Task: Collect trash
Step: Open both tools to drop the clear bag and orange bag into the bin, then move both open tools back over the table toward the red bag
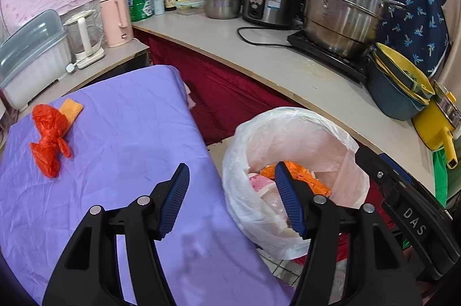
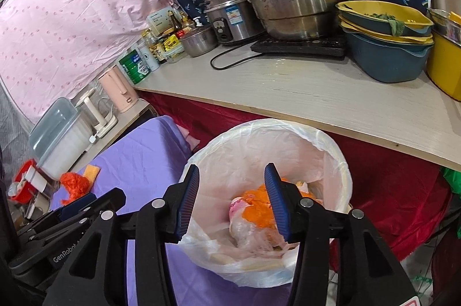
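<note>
A trash bin lined with a white plastic bag (image 1: 294, 127) (image 2: 331, 150) stands beside the purple-covered table (image 1: 115, 133) (image 2: 144, 156). It holds orange plastic (image 2: 256, 208) (image 1: 317, 182) and pink-white wrappers (image 2: 239, 205). A crumpled red plastic bag (image 1: 49, 130) (image 2: 73, 183) and an orange sponge-like piece (image 1: 73, 107) (image 2: 92, 170) lie on the table's far left. My left gripper (image 1: 232, 173) is open and empty over the table edge and bin. My right gripper (image 2: 232, 173) is open and empty above the bin.
A counter (image 1: 273, 67) (image 2: 317, 98) behind the bin carries steel pots (image 1: 343, 9), a rice cooker (image 1: 268, 1), stacked blue and yellow basins (image 2: 389, 41), bottles and a cable. A pink kettle (image 1: 115, 18) and a plastic container (image 1: 31, 58) stand on a side shelf.
</note>
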The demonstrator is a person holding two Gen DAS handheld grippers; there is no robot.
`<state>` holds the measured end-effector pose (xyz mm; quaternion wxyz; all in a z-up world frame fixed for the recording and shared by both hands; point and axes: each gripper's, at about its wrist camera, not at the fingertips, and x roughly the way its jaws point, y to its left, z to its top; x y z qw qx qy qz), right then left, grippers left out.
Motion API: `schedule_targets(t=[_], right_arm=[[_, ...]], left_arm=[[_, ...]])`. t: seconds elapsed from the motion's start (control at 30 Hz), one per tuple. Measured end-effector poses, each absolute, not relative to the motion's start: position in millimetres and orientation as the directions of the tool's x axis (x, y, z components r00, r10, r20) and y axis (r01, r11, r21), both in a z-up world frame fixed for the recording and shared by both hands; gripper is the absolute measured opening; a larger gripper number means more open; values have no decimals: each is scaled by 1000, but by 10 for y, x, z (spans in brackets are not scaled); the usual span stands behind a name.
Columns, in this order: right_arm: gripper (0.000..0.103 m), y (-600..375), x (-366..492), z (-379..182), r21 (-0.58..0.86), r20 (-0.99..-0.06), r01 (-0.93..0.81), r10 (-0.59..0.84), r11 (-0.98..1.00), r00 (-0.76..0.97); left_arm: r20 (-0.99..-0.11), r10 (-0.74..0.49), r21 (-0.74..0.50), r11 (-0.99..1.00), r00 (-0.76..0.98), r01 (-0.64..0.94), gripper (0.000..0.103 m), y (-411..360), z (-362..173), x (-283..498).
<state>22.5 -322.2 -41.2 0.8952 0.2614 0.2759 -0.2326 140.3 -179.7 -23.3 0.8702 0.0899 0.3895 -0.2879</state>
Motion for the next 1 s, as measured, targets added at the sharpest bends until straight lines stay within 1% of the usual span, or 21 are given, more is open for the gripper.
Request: schedule_targets(t=[0.37,0.73,0.77,0.9,0.93,1.0], right_arm=[[48,-2726,589,-341,306,-625,487,-214,818,751],[48,-2087,1121,-385,268,-649,387,-132,882,750],[49,-2011,1177,-403,265,-651,376,-123,888,749],[58,-1755,1376,-428,239,-660,338,-103,910,745],[60,-1717,1407,-432,233,-661,332,-102,914,743],[61,-1595,1498,-450,224,-666,313,-89,923,740]], left_arm=[[-724,-380,-99,883,575,459,58,-1118,-208,1712],[-730,-285,-113,947,622,301,58,-183,-293,2094],[-731,-273,-113,952,626,283,58,-80,-301,2136],[-732,-228,-98,968,642,231,59,207,-333,2248],[-731,-214,-92,972,648,217,61,278,-339,2274],[-729,-188,-90,979,658,181,67,445,-358,2347]])
